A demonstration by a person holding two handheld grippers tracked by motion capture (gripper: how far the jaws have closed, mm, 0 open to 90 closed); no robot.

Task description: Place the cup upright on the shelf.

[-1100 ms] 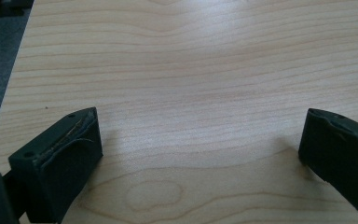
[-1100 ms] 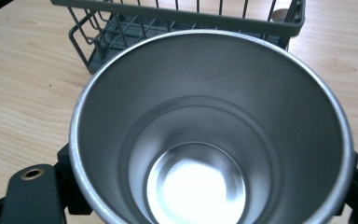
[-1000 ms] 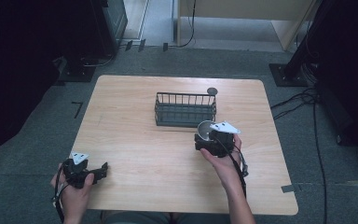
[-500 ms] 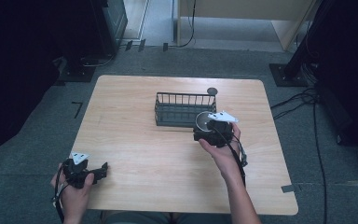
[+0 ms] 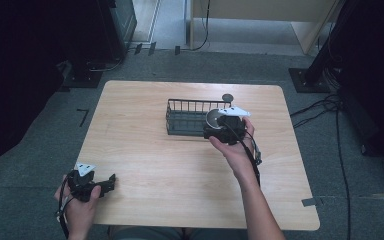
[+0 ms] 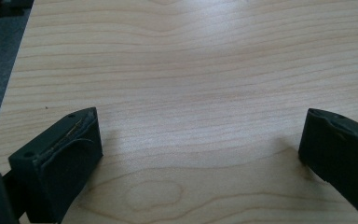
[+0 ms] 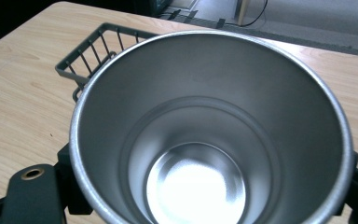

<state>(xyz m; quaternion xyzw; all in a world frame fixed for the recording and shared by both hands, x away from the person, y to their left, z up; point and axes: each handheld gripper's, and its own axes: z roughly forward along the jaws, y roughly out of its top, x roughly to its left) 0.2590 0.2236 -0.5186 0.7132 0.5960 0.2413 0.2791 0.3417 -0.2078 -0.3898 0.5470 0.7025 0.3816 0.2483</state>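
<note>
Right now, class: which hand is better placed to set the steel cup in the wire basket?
Right. Its gripper grips the steel cup beside the wire basket; the left gripper waits open, near the table's front-left corner.

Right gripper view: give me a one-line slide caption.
Empty steel cup held upright in the right tongs, beside the wire basket on the wooden table.

Wire basket (image 5: 192,117) blocks table's (image 5: 145,165) far middle — near half open.
</note>
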